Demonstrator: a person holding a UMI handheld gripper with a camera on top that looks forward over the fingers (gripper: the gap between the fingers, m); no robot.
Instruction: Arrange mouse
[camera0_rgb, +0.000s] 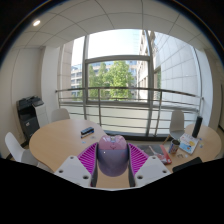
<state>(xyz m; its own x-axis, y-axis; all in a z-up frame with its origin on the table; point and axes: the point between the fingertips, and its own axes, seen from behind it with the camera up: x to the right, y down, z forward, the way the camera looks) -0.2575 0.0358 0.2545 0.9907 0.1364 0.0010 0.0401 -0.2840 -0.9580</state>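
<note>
My gripper (112, 160) holds a grey-purple computer mouse (112, 155) between its two fingers, whose purple ribbed pads (90, 157) press on both its sides. The mouse is lifted above a round light wooden table (60, 140), its rounded back facing me. The gripper is shut on the mouse.
A small dark object (87, 130) lies on the table beyond the fingers. Books and coloured items (170, 150) sit at the table's right side. White chairs (18, 148) stand around it; a printer (30, 108) is at the left wall. Large windows (115, 75) lie ahead.
</note>
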